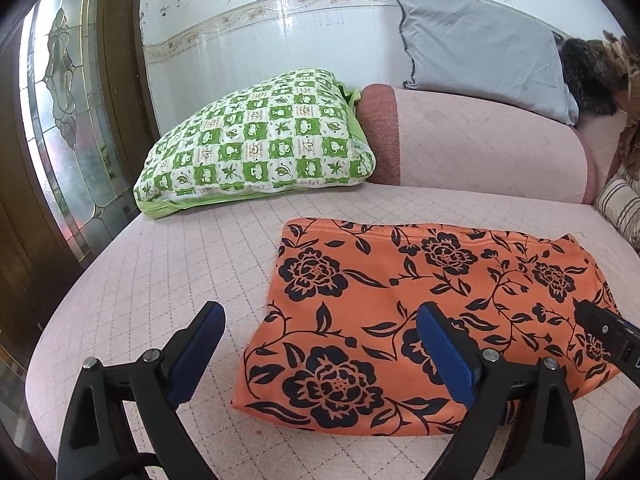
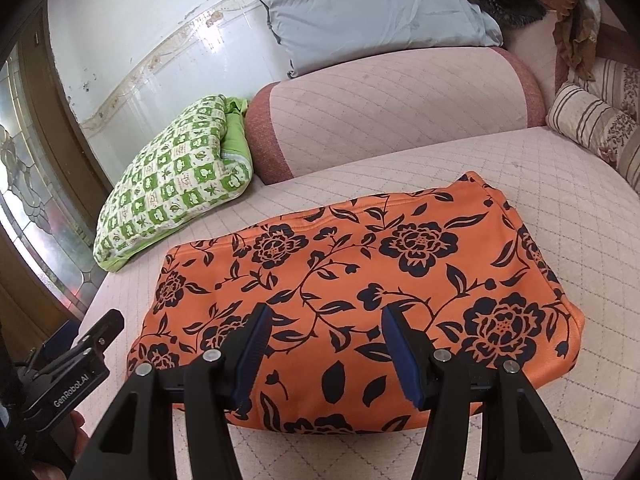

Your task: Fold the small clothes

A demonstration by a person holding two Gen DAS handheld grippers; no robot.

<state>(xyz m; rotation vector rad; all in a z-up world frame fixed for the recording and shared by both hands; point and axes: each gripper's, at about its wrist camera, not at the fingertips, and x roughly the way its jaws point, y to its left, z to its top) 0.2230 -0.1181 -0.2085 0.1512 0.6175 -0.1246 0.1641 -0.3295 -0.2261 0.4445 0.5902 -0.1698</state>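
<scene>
Door: at the far left, dark wood frame with leaded patterned glass (image 1: 64, 92).
Green pillow: a green-and-white checked pillow (image 1: 260, 144) lies on the sofa seat's left rear, leaning toward the pink bolster.
Left tool: the left tool (image 1: 320, 344) has its blue-padded fingers spread wide, nothing between them; one finger is above the bare seat, the other above the garment's left part. Whether that pad touches the cloth I cannot tell.
Garment: the orange cloth with black flowers (image 2: 360, 280) lies folded into a flat rectangle in the middle of the seat, in front of the bolster, well apart from the green pillow.
Right tool: the right tool (image 2: 324, 344) has its fingers about half apart, over the near edge of the orange cloth; no fold is pinched between the pads.
Sofa seat: pink quilted cover (image 1: 200, 264), bare around the garment.
Bolster: pink roll with a darker end (image 2: 392, 104) behind the garment.
Grey cushion: a grey cushion (image 2: 372, 12) stands on top of the bolster against the tiled wall.
Striped cushion: at the right edge, a beige striped cushion (image 2: 592, 128).
</scene>
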